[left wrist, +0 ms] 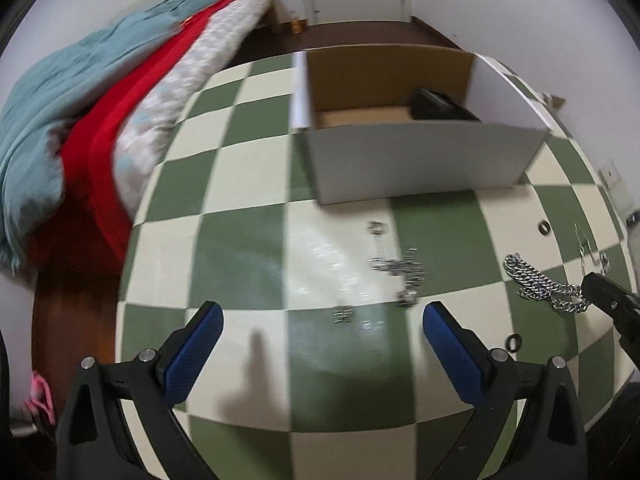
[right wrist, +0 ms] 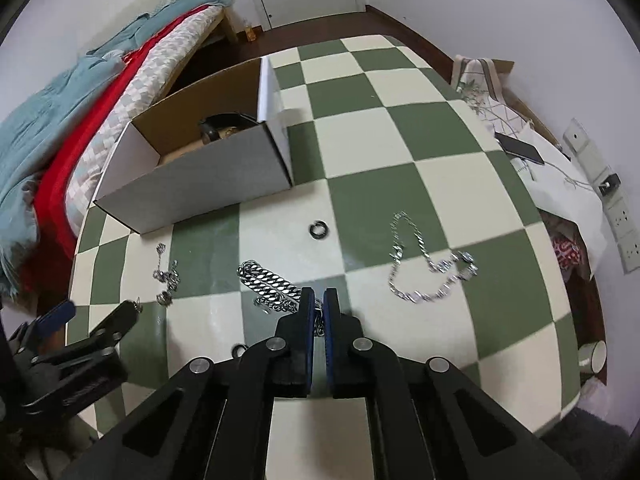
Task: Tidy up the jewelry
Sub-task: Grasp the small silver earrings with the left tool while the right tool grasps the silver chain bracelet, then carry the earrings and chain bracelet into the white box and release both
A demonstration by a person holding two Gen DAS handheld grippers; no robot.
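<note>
Right hand-held gripper [right wrist: 319, 300]: blue ribbed pads pressed nearly together, clenched on the end of a heavy curb-link chain [right wrist: 269, 282] of bright polished metal, bunched on the worktop [right wrist: 400, 148] just ahead and to the left of the tips. Left hand-held gripper [left wrist: 322, 330]: released, blue textured pads spread wide above the glossy green-and-cream chequered surface, nothing between them.

Just ahead of the left hand-held gripper, a tangle of fine silvery links [left wrist: 400, 270], blurred. Ahead and to the right of the right hand-held gripper, a slimmer flat-link necklace [right wrist: 424, 264] in an open loop. Straight ahead, a small dark ring [right wrist: 317, 229], lying flat. Another dark ring [left wrist: 513, 343] close beside the left hand-held gripper's right finger.

Further ahead, an open cardboard box [right wrist: 208, 184], rectangular, grey-white outside and brown inside, with a dark rounded object [right wrist: 224, 124] in one corner. Beyond the worktop's left edge, a bed [right wrist: 80, 120] with teal, red and chequered fabrics.
</note>
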